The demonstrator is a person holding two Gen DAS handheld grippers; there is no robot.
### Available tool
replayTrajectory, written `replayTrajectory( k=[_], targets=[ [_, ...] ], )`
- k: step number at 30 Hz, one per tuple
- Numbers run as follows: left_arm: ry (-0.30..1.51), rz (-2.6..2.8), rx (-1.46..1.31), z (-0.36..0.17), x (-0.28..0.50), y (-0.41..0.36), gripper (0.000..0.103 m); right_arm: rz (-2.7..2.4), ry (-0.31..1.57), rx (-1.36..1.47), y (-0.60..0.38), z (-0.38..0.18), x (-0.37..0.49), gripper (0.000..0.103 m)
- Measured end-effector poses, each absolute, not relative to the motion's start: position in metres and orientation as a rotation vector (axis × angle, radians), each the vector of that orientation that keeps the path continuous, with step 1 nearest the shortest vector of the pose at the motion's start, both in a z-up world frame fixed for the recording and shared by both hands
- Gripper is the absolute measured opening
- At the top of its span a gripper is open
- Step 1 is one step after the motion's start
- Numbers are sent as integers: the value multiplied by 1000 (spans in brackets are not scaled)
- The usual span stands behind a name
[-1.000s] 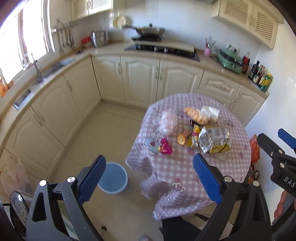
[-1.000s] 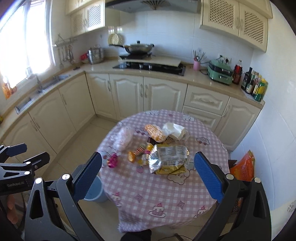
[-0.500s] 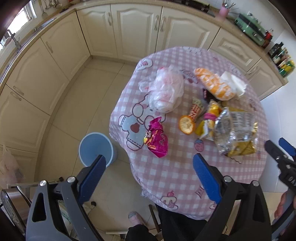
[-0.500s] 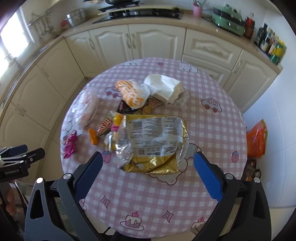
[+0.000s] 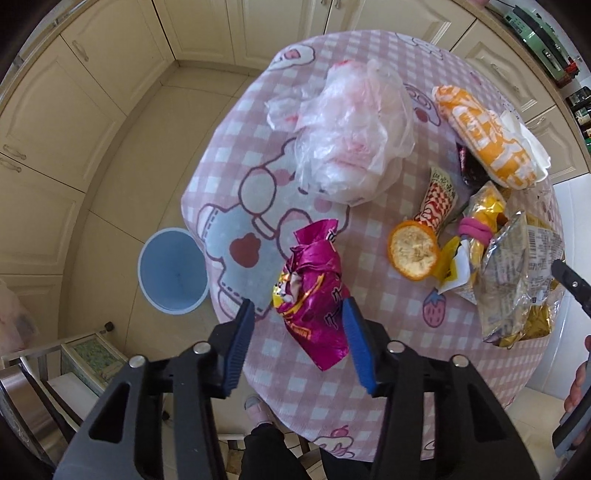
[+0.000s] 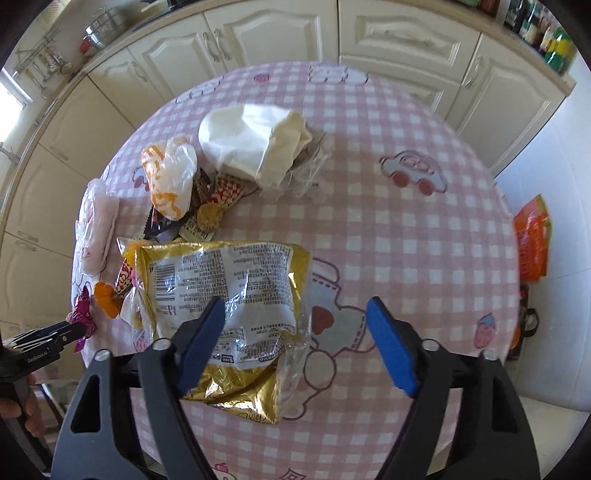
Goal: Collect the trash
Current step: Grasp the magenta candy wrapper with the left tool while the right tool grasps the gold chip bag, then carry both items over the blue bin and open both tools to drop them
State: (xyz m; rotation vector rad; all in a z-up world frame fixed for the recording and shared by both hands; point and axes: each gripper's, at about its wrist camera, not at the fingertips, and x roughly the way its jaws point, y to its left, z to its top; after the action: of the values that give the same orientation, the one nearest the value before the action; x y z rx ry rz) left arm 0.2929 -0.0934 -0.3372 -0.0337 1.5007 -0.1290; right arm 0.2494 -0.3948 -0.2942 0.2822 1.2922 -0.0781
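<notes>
Both grippers have dropped closer, jaws released; only the left view shows the blue bin [image 5: 173, 271] beside the magenta wrapper [image 5: 314, 295].

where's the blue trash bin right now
In the left wrist view, the blue bin stands on the floor, lower left, just beside the table's edge.

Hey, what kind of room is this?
Likely a home kitchen: cream panelled cabinets under a countertop, a steel pot beside hanging utensils, and a round table with a pink checked cloth.
</notes>
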Motion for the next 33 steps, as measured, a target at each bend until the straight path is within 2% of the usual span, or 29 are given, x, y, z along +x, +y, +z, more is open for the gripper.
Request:
replayTrajectory(
  k=[1,2,3,5,6,7,15,22,27,33],
  targets=[
    [1501,-145,-49,-338,294,-94,41,-61,1310,307,-396,-298,251,53],
    [1503,-153,-55,-339,294,-95,36,-46,1322,331,-397,-301,251,45],
    [1500,-154,-51,-340,295,-95,36,-25,1340,351,-396,-303,251,31],
    [1493,-173,-58,-339,295,-94,34,-14,1350,326,-393,-300,249,20],
    [1487,-186,-71,-337,293,-93,33,3,1348,312,-392,-296,248,11],
    [1484,-194,-79,-335,292,-93,30,8,1346,298,-391,-291,246,10],
    [1422,-248,-172,-303,265,-62,29,29,1246,202,-381,-223,233,7],
    [1332,-203,-292,-266,244,15,29,182,1095,100,-278,-174,258,7],
    [1306,-102,-316,-267,227,111,29,286,1081,24,-159,-192,281,7],
    [1345,11,-311,-302,209,218,29,343,1173,-104,-11,-277,303,7]
  ],
)
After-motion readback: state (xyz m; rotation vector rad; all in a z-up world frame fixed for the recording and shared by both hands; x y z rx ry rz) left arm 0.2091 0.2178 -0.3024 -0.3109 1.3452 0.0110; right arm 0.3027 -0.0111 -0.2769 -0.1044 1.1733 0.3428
